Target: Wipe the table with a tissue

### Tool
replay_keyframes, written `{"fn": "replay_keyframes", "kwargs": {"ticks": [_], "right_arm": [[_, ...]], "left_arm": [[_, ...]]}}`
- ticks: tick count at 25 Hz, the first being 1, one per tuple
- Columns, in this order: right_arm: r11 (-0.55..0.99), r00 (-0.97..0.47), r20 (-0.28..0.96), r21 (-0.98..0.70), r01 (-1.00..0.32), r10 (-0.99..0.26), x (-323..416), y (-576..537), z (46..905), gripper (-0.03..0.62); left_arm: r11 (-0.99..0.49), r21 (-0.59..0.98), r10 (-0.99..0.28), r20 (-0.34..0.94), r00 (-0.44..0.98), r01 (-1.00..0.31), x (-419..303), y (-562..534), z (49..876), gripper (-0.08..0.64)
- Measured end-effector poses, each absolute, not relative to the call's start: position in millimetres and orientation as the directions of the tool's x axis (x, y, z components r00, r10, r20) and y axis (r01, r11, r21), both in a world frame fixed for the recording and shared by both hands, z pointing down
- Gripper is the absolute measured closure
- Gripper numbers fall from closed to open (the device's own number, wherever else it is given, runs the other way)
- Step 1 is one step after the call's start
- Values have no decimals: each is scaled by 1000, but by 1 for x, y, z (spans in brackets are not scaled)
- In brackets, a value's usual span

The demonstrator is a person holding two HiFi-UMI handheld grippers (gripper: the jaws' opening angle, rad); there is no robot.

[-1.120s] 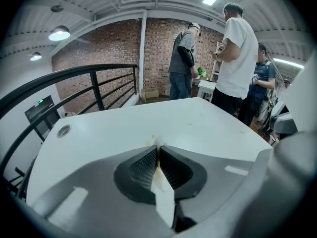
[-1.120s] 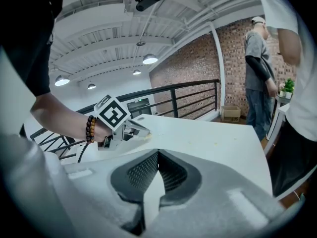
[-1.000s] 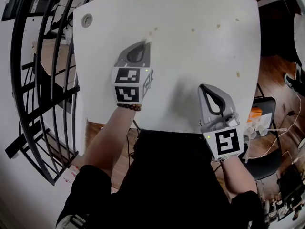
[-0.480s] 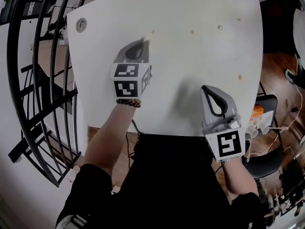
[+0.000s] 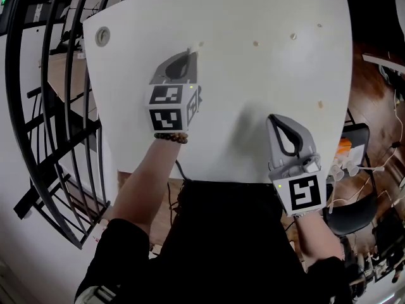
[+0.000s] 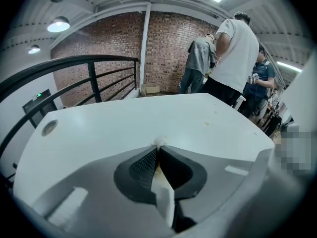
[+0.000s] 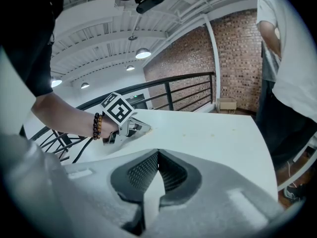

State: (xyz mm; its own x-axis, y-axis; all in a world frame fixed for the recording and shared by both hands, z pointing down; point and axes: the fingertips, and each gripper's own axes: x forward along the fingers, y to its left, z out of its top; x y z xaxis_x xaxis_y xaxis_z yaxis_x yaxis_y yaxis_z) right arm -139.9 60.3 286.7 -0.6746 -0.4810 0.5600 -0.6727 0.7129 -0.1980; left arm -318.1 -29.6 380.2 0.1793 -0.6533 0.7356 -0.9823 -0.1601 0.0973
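Edged forward a touch, the left gripper (image 5: 190, 53) clamped the tissue (image 6: 159, 142) mid-wipe on the table (image 5: 266, 81), crumbs (image 5: 255, 43) ahead wanting a sweep, while the right gripper (image 5: 271, 117) idled closed, empty.

The white table (image 5: 253, 87) has rounded corners and a smooth, pale top. A round grey grommet (image 5: 102, 37) sits in its far left corner. A few small tan crumbs (image 5: 256, 44) lie scattered along the far side and near the right edge.

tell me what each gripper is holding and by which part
The left gripper is shut on a small wad of tissue, pinched at the very tips of its jaws, only a tuft showing. The right gripper holds nothing, jaws together.
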Motion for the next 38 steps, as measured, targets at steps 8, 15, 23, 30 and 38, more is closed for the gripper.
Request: {"fn": "replay_keyframes", "kwargs": {"ticks": [8, 15, 23, 30, 38], "right_arm": [[703, -666, 573, -204, -681, -479, -136, 59, 296, 600], [691, -659, 575, -210, -691, -485, -132, 56, 300, 600], [681, -654, 572, -212, -701, -495, -126, 53, 303, 600], [669, -641, 576, -206, -715, -508, -120, 54, 301, 600], [651, -623, 577, -196, -733, -528, -115, 57, 295, 600]], "left_arm": [[-165, 96, -666, 724, 182, -982, -313, -39, 384, 529], [-177, 92, -667, 721, 189, -980, -308, -48, 387, 529], [-188, 85, -669, 719, 191, -979, -301, -51, 390, 529], [-220, 99, -661, 716, 223, -970, -286, -51, 390, 529], [-248, 122, -654, 711, 259, -961, -275, -49, 387, 529]]}}
